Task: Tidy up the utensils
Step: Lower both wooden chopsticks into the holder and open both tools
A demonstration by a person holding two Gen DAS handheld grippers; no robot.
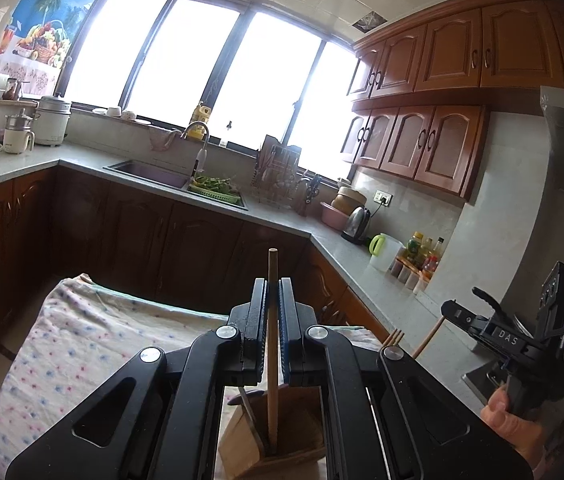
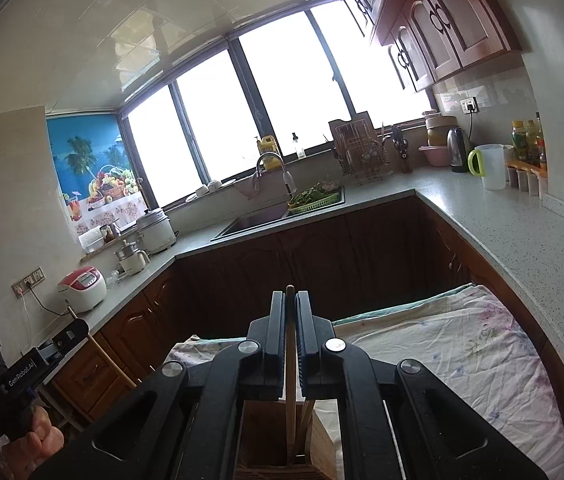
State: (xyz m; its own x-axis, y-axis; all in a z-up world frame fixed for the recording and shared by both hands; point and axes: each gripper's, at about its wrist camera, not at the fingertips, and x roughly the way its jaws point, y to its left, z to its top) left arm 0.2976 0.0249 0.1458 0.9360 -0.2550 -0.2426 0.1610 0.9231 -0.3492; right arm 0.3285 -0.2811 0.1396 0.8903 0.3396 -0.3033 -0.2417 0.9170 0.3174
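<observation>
Two views are given. In the left wrist view, the left gripper (image 1: 273, 312) is seen closed on one light wooden stick (image 1: 272, 320), held upright between the blue-lined pads (image 1: 284, 320), its top end rising above the fingertips. Its lower end reaches down into a wooden utensil holder (image 1: 277, 440) standing on the tabletop, which is draped in a dotted cloth (image 1: 81, 340). One dark-handled utensil (image 1: 247, 412) is leaned in the same holder. To the right, the right gripper (image 1: 458, 308) is seen from the side, carried by a hand (image 1: 510, 420), with a thin wooden stick (image 1: 428, 338) at its jaws. Beside it, the tips of a few more sticks (image 1: 393, 337) are visible. Behind, a sink (image 1: 149, 172), a kettle (image 1: 357, 222) and a white jug (image 1: 386, 254) are lined along the kitchen counter.

In the right wrist view, the right gripper (image 2: 291, 320) is shown fully closed on one flat wooden utensil (image 2: 290, 380), which runs down into the wooden holder (image 2: 269, 440) directly below. About two further sticks (image 2: 305, 420) are leaned inside it. The body of the left gripper (image 2: 69, 330) is seen at the far left, its fingertips hidden.
</observation>
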